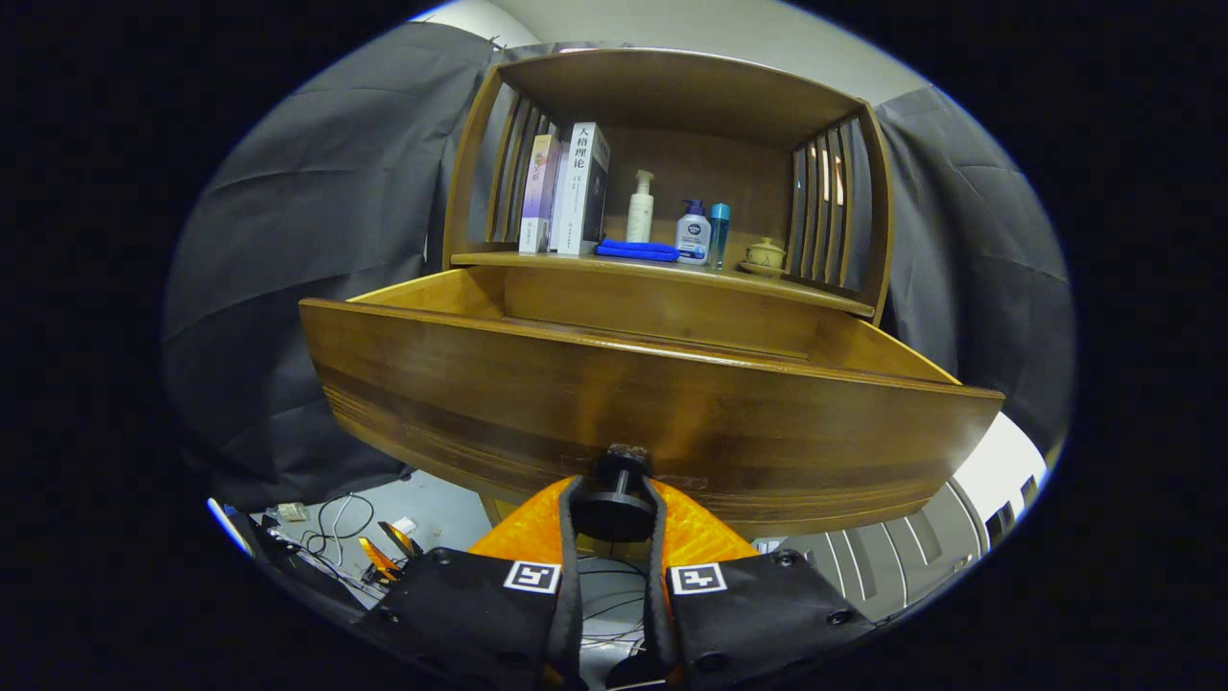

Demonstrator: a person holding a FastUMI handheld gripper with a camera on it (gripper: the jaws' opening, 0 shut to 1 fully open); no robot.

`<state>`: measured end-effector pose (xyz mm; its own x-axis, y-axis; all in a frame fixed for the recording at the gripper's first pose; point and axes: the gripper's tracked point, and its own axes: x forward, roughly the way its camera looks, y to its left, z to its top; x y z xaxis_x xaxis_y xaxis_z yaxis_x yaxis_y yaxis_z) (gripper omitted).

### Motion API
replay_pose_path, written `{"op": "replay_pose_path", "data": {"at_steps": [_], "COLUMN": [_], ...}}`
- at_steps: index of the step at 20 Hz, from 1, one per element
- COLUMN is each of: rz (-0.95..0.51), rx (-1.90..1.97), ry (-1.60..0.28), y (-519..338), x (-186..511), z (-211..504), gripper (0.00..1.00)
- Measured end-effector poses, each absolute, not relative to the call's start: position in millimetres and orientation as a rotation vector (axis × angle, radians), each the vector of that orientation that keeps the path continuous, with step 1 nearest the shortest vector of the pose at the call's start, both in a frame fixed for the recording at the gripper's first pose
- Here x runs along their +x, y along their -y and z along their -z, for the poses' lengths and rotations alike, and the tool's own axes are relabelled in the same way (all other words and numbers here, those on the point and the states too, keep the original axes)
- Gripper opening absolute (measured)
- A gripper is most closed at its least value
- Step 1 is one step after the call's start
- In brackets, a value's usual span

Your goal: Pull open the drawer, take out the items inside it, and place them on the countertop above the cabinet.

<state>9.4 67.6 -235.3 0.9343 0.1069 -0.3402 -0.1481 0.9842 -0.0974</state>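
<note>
The wooden drawer (pixel 652 403) stands pulled well out of the cabinet (pixel 672 96), its front panel just ahead of the fingers. Its one round dark knob (pixel 614 504) sits between the two fingers, which are closed on it from either side, the gripper (pixel 614 509) nearly shut. The drawer's inside is hidden behind its front. On the countertop (pixel 815 288) above stand two books (pixel 566 187) upright at the left, one folded blue cloth (pixel 637 250), one white pump bottle (pixel 640 207), one squat pump bottle with a blue top (pixel 693 233), one slim teal bottle (pixel 720 233), and one small lidded ceramic cup (pixel 766 255) on a saucer. Cables (pixel 336 523) lie on the floor below.
</note>
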Motion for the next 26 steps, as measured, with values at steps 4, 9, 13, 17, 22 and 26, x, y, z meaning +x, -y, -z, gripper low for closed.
{"op": "replay_pose_path", "data": {"at_steps": [4, 9, 13, 17, 22, 26], "rz": [-0.142, -0.166, -0.17, -0.156, -0.136, -0.121], "rx": [-0.09, -0.029, -0.007, 0.005, 0.01, -0.027], "ry": [-0.363, -0.39, -0.39, -0.338, -0.275, -0.2], "y": [-69, -66, -52, -32, -8, 8], "x": [8, 6, 4, -1, -8, 3], "z": [237, 228, 215, 186, 138, 89], "gripper": [0.38, 0.65, 1.0, 1.0, 1.0, 1.0]}}
